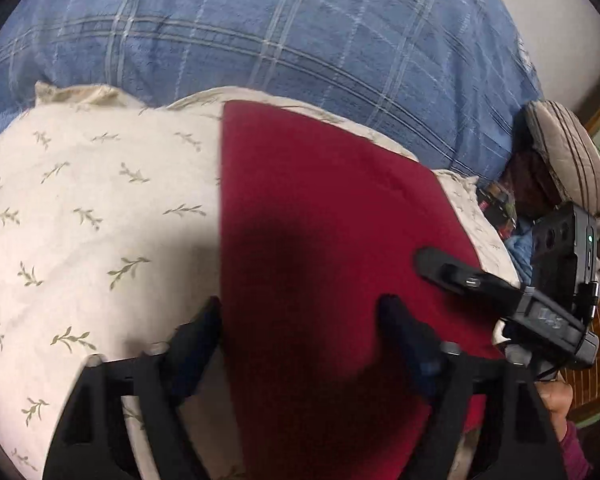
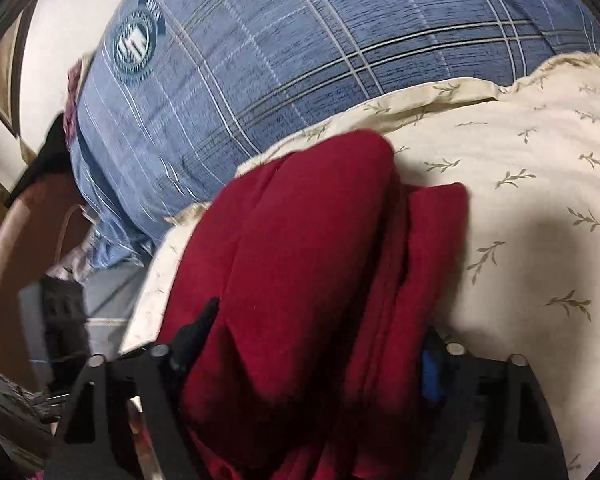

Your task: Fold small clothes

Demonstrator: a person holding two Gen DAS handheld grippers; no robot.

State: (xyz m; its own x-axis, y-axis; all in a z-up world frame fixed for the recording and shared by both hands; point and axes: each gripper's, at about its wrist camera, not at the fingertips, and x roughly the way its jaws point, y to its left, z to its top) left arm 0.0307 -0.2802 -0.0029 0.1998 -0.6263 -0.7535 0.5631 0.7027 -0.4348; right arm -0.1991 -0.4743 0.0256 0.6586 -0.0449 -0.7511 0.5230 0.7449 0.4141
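Note:
A dark red garment [image 1: 332, 240] lies folded flat on a cream leaf-print pillow [image 1: 92, 208]. My left gripper [image 1: 300, 312] is open over its near part, fingers wide apart, holding nothing. My right gripper shows in the left wrist view [image 1: 452, 276] resting on the garment's right edge. In the right wrist view the red garment [image 2: 300, 240] is bunched in thick folds between the wide-spread fingers of my right gripper [image 2: 320, 332]. The right finger is mostly hidden by cloth, and whether the jaws pinch the cloth does not show.
A blue plaid blanket [image 1: 300, 32] is piled behind the pillow and shows in the right wrist view [image 2: 300, 48] too. A brown striped cushion [image 1: 568, 160] and dark clutter sit at the right. A white wall [image 1: 560, 20] is beyond.

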